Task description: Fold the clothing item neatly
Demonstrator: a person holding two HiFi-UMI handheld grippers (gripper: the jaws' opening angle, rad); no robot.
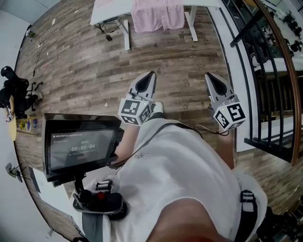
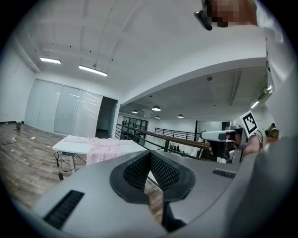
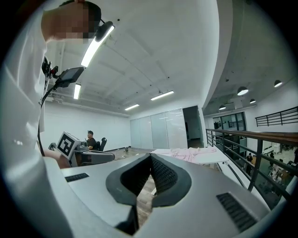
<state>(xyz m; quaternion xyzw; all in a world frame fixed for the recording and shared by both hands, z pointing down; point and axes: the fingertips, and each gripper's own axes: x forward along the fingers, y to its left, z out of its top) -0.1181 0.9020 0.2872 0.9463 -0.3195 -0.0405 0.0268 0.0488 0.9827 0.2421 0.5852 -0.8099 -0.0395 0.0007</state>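
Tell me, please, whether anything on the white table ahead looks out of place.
The pink cloth garment lies rumpled on the white table, part of it hanging over the near edge. Nothing else stands out.

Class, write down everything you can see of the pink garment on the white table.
The pink garment looks like soft, thin cloth. It is unfolded and rumpled. It lies across the top of the white table, and a broad part hangs down over the table's near edge, towards the wooden floor. Nothing but the table touches it.
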